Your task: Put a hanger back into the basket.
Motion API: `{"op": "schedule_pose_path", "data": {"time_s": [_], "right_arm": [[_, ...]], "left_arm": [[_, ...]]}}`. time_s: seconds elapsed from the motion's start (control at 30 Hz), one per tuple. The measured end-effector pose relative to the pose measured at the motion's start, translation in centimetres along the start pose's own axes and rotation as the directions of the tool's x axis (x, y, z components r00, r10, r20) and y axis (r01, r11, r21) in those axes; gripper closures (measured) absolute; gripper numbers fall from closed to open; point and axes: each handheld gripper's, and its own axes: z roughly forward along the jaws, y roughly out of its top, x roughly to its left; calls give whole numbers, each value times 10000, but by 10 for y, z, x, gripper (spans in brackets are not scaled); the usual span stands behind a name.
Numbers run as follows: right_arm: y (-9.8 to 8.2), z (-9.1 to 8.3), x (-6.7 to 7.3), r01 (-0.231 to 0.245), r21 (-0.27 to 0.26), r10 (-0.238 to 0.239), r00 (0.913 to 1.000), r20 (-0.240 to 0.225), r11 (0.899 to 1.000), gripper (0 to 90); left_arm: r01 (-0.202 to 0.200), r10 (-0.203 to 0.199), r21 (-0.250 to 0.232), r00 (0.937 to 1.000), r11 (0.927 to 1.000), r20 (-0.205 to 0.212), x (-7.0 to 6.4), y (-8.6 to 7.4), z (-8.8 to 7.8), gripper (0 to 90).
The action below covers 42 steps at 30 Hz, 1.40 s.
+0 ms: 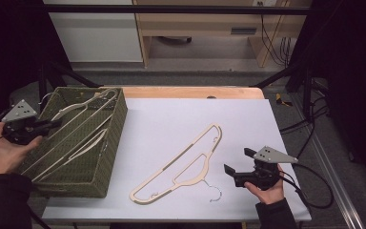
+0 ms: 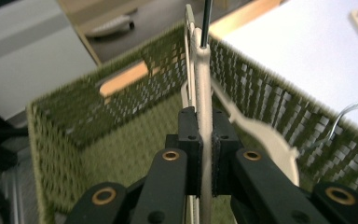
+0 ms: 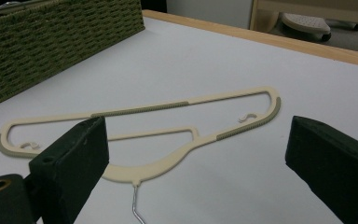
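A green woven basket (image 1: 112, 138) stands at the table's left with several cream hangers (image 1: 83, 112) lying in it. My left gripper (image 1: 52, 124) reaches over the basket's left rim. In the left gripper view it (image 2: 204, 133) is shut on the thin edge of a cream hanger (image 2: 203, 70), which runs away over the basket's inside (image 2: 121, 140). Another cream hanger (image 1: 181, 164) with a wire hook lies flat on the white table top. My right gripper (image 1: 238, 161) is open just right of it. In the right gripper view that hanger (image 3: 168, 163) lies ahead of the spread jaws (image 3: 196, 140).
The white sheet (image 1: 171, 119) covers a wooden table whose bare far edge (image 1: 190, 91) shows behind it. Black frame poles (image 1: 286, 71) slant at the back corners. Cables (image 1: 310, 191) trail off the right side. The basket's wall (image 3: 65, 37) is at the far left in the right gripper view.
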Motion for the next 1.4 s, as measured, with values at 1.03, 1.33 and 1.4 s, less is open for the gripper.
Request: {"op": "schedule_pose_path", "data": {"time_s": [1.03,1.33,1.4], "right_arm": [[-1,2,1,33,82,-33,10000,-34,10000,68],[-1,3,3,-32,118,32,10000,-43,9999,69],[-1,3,3,-40,117,40,10000,-51,9999,69]], "left_arm": [[-212,51,1887,9963,9818,859,-40,-44,48,783],[-369,99,2285,9929,9729,1184,-48,-43,52,740],[-282,29,2168,9932,9758,1163,-47,-42,50,698]]}}
